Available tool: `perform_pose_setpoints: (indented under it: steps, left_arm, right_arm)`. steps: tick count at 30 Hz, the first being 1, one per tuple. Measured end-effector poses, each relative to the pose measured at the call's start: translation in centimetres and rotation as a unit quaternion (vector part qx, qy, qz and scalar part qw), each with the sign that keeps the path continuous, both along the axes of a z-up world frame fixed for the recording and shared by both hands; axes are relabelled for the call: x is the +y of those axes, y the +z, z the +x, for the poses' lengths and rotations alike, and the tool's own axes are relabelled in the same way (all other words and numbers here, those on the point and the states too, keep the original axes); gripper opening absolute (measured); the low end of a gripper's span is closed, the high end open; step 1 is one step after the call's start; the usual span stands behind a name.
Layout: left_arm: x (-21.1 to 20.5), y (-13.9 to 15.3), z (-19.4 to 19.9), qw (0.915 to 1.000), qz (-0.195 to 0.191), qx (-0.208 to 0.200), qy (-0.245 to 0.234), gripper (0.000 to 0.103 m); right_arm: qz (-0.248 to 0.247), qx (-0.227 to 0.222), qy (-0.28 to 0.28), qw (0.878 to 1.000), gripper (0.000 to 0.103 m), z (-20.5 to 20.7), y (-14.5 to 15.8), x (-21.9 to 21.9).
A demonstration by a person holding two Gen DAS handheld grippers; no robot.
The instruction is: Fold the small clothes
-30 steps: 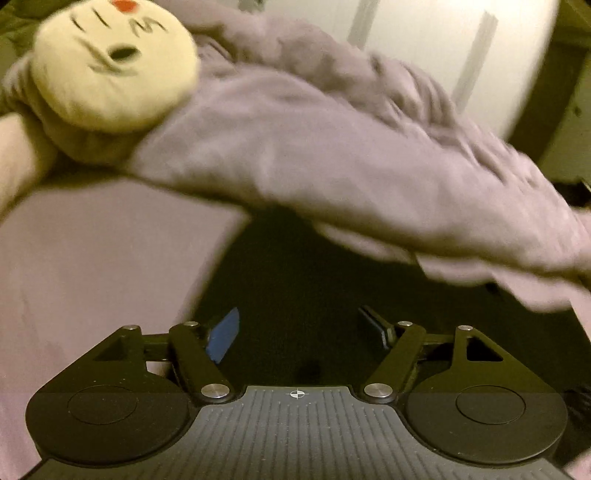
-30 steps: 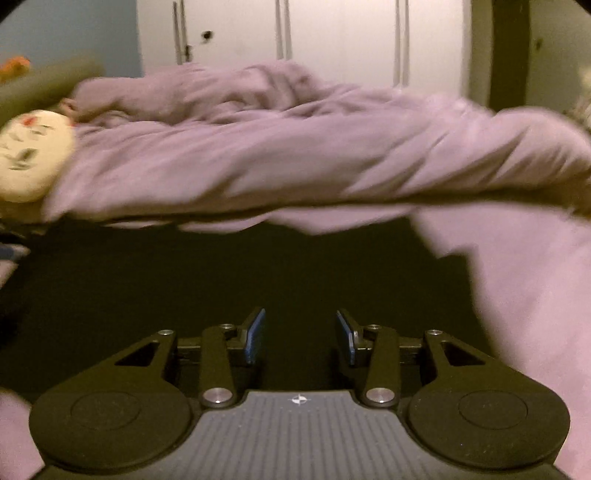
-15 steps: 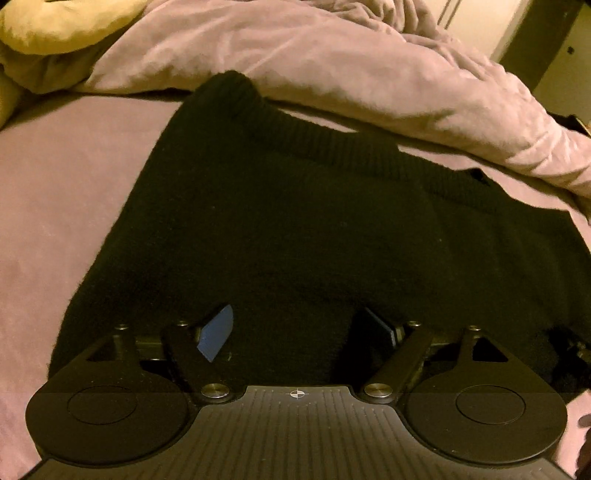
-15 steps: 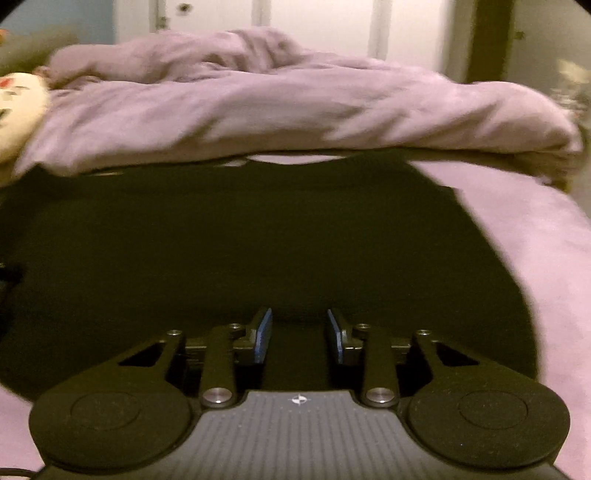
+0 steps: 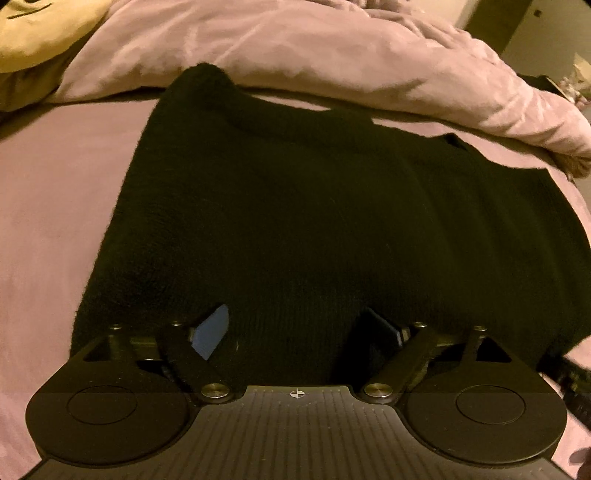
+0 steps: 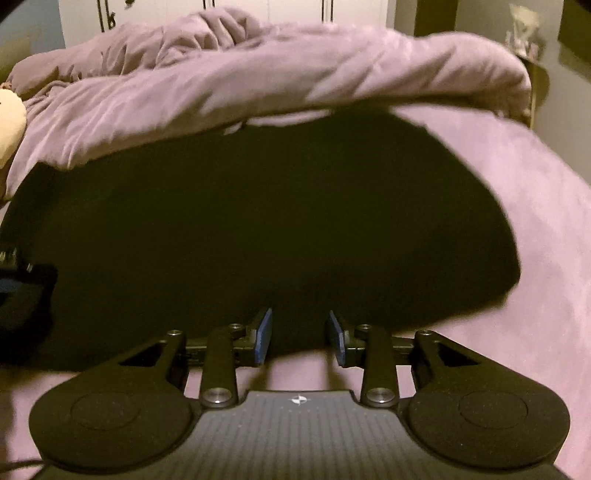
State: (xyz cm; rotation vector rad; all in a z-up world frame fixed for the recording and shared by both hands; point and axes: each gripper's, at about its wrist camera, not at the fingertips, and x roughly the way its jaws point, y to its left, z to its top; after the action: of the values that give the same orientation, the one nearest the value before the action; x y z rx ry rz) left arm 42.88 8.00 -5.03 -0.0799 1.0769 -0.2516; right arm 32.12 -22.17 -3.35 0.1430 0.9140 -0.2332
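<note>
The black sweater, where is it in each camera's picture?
Left wrist: black sweater fills the middle, lying flat on the pink sheet, reaching the bottom right.
Right wrist: it fills the middle and left.
Shared landmark: the rumpled pink duvet bunched along its far edge.

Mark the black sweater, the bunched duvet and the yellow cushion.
black sweater (image 5: 314, 221), left wrist view, middle of the knit.
bunched duvet (image 6: 295, 74), right wrist view, top folds.
yellow cushion (image 5: 40, 33), left wrist view, front face.
</note>
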Motion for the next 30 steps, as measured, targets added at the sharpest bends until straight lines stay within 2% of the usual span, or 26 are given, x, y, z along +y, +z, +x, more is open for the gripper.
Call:
perform_pose_setpoints:
  steps: [2, 5, 9, 12, 15, 17, 20, 22, 25, 28, 30]
  left_arm:
    - [0.2, 0.2, -0.5, 1.0, -0.003, -0.005, -0.006, 0.088]
    - [1.6, 0.9, -1.3, 0.9996, -0.028, -0.008, 0.002, 0.089]
    - [4.9, 2.1, -2.4, 0.9965, -0.073, -0.007, 0.039, 0.089]
    - [7.7, 2.8, -3.1, 0.994, -0.067, -0.025, 0.083, 0.089]
    - [10.0, 2.9, -2.6, 0.9899, -0.08, -0.024, 0.114, 0.089]
    - [10.7, 2.6, -1.5, 0.9883, -0.09, -0.015, 0.122, 0.089]
    - [11.0, 1.1, 1.4, 0.9845, -0.129, 0.024, 0.116, 0.089]
    - [11.0, -0.2, 3.2, 0.9789, -0.169, 0.051, 0.102, 0.089]
    - [10.5, -1.8, 5.1, 0.9755, -0.179, 0.082, 0.099, 0.088]
    - [9.9, -1.9, 5.9, 0.9798, -0.159, 0.085, 0.087, 0.074]
    - [9.9, -1.7, 5.7, 0.9835, -0.143, 0.084, 0.074, 0.046]
  right_arm:
    - [0.014, 0.011, -0.001, 1.0, 0.033, -1.1, -0.7, 0.8]
    - [0.035, 0.022, -0.008, 0.999, 0.035, -2.4, -1.4, 1.5]
    - [0.048, 0.017, -0.015, 0.999, 0.04, -3.4, -1.8, 1.9]
    - [0.07, 0.011, -0.023, 0.997, 0.042, -3.3, -1.7, 1.5]
    - [0.086, 0.008, -0.015, 0.996, 0.044, -3.2, -1.7, 1.0]
    - [0.09, 0.01, -0.001, 0.996, 0.044, -3.1, -1.6, 0.7]
    - [0.093, 0.007, 0.014, 0.996, 0.043, -3.0, -0.9, 0.2]
    - [0.093, 0.002, 0.018, 0.996, 0.043, -2.9, -0.4, -0.1]
    - [0.096, -0.004, 0.018, 0.995, 0.043, -2.6, 0.1, -0.5]
    - [0.104, -0.02, 0.024, 0.994, 0.043, -2.4, 0.5, -0.4]
    - [0.103, -0.03, 0.029, 0.994, 0.04, -2.0, 0.8, -0.1]
